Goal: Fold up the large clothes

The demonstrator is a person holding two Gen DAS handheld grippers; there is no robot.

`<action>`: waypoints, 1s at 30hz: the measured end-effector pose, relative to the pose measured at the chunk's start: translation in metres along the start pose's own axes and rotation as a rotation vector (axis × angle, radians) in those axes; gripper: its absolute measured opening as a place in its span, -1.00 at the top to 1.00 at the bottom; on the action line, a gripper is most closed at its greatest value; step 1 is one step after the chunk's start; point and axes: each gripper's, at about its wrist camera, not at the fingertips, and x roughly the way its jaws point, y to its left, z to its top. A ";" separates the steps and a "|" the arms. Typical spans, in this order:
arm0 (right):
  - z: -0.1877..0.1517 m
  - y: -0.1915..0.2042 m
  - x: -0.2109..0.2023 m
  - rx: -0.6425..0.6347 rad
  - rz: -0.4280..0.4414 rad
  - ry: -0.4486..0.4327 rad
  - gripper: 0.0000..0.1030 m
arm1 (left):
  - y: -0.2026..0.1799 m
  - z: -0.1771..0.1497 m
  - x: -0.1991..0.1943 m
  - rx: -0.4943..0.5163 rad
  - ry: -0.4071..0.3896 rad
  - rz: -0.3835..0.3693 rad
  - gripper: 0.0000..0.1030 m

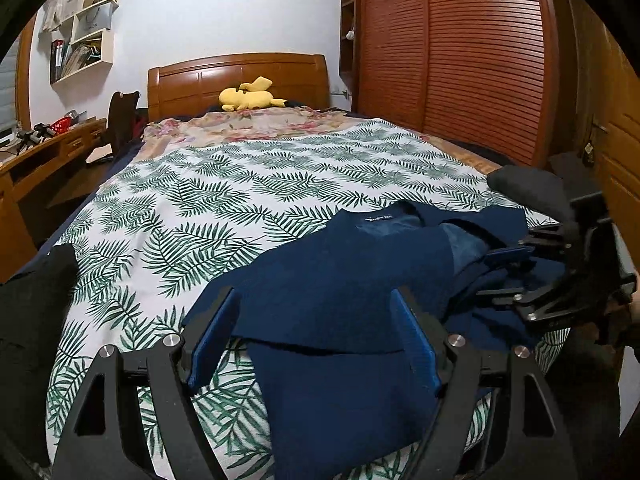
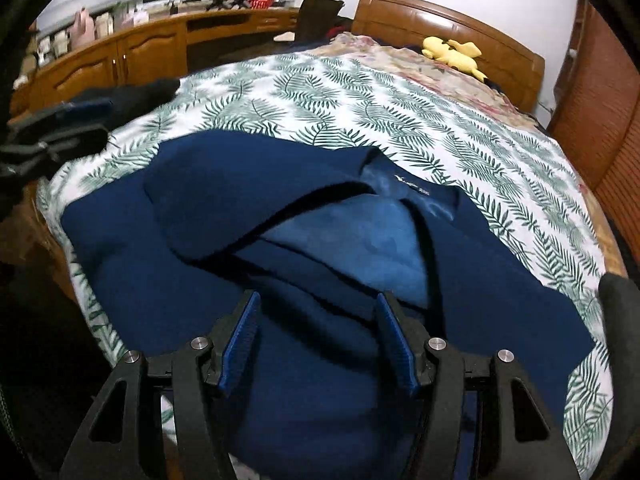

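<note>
Item: navy sweater (image 1: 340,276), lying partly folded at the near end of your bed, on the leaf-print bedsheet (image 1: 208,196). Its collar and label face the far end; in the right wrist view one dark flap is turned over the body and a lighter blue inner face (image 2: 352,240) shows beneath it.

Item: left gripper (image 1: 316,344). Your fingers (image 1: 210,344) stand spread wide over the sweater's near left part. Fabric lies between the blue pads, but neither pad presses it; nothing is grasped.

Item: right gripper (image 2: 316,342). Your fingers (image 2: 240,340) are parted above the sweater's near middle, with cloth under and between them and a gap at each pad. Released, holding nothing. From the left wrist view this gripper (image 1: 508,272) appears at the right edge, low over the sweater's right side.

Item: black garment (image 1: 28,320), near left corner of the bed, apart from the sweater.

Item: floral sheet (image 1: 256,124), far end of the bed, with a yellow plush toy (image 1: 250,96) against the wooden headboard (image 1: 240,76).

Item: slatted wooden wardrobe (image 1: 460,52), far right.

Item: wooden desk (image 2: 132,52), along the left wall.
</note>
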 end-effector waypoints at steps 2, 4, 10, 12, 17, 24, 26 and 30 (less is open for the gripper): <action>0.004 -0.002 0.007 -0.004 -0.018 0.006 -0.20 | 0.005 -0.001 -0.003 -0.017 -0.007 -0.024 -0.51; 0.008 -0.005 0.013 0.002 -0.033 0.008 -0.20 | 0.010 -0.001 -0.007 -0.028 -0.018 -0.023 -0.51; 0.025 -0.017 0.027 0.006 -0.041 -0.006 -0.19 | 0.020 0.000 -0.011 -0.053 -0.030 -0.019 -0.51; 0.034 -0.017 0.031 0.014 -0.027 -0.033 -0.17 | 0.023 -0.001 -0.011 -0.062 -0.030 -0.014 -0.51; 0.053 -0.019 0.039 0.007 0.012 -0.066 0.92 | 0.027 -0.001 -0.010 -0.076 -0.031 -0.008 -0.51; 0.091 -0.037 0.063 -0.029 -0.065 -0.081 0.92 | 0.027 -0.001 -0.007 -0.077 -0.023 -0.006 -0.51; 0.104 -0.045 0.078 -0.020 -0.090 -0.071 0.92 | 0.026 -0.001 -0.006 -0.075 -0.023 -0.009 -0.51; 0.129 -0.064 0.111 0.027 -0.167 -0.029 0.92 | 0.021 0.000 -0.002 -0.068 -0.015 -0.016 -0.51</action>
